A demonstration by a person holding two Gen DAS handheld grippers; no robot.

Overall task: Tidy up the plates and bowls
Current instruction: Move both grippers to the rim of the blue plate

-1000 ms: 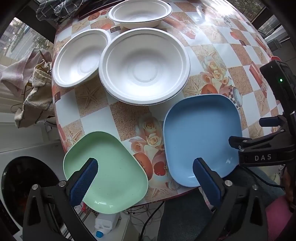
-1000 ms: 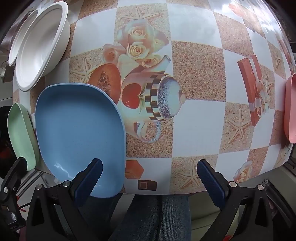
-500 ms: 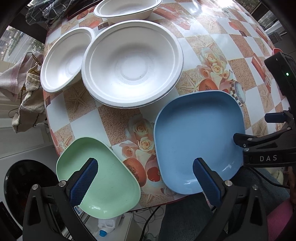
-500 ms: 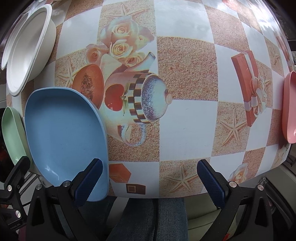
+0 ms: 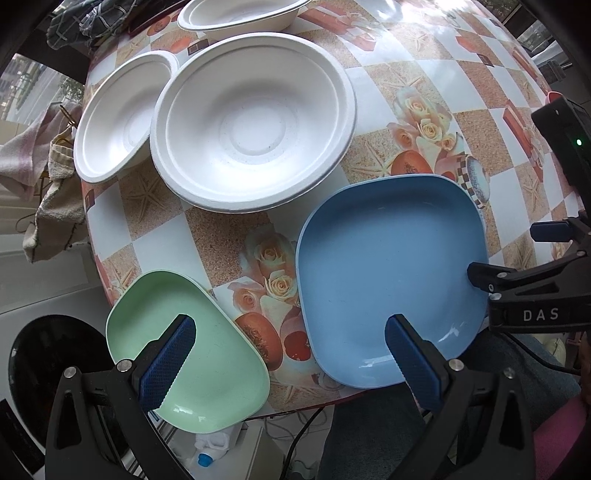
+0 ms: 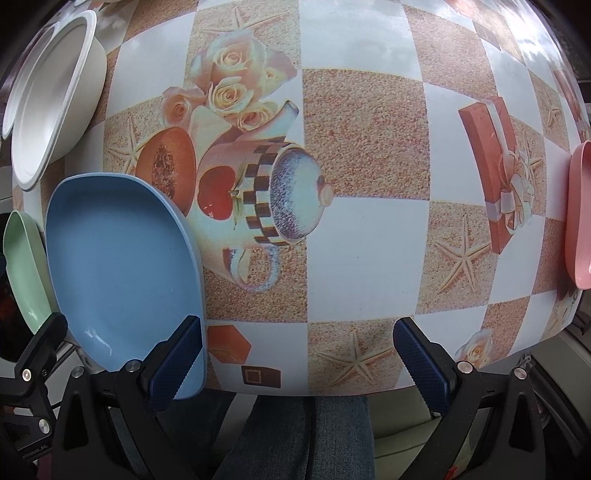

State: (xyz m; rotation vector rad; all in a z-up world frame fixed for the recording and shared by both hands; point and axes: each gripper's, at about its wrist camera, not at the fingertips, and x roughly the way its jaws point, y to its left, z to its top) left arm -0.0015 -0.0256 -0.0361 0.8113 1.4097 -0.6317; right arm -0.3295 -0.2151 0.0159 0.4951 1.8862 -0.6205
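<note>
Your left hand-held gripper [image 5: 288,352] gapes wide between green plate [image 5: 192,354] and blue plate [image 5: 388,266], probably choosing; the right hand-held gripper [image 6: 295,354] likewise holds nothing.

Home dining spot: counter [image 5: 229,236] w/ rose-print oilcloth, towels [image 5: 40,173] off its left edge, washing machine [image 5: 48,354] below.

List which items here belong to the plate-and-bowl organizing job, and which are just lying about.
Job items:
- blue plate
- green plate
- large white bowl
- smaller white bowl
- far white bowl
- pink plate, at the right table edge

Just lying about:
- cloths hanging left of the table
- white bottle on the floor
- cables under the table
</note>
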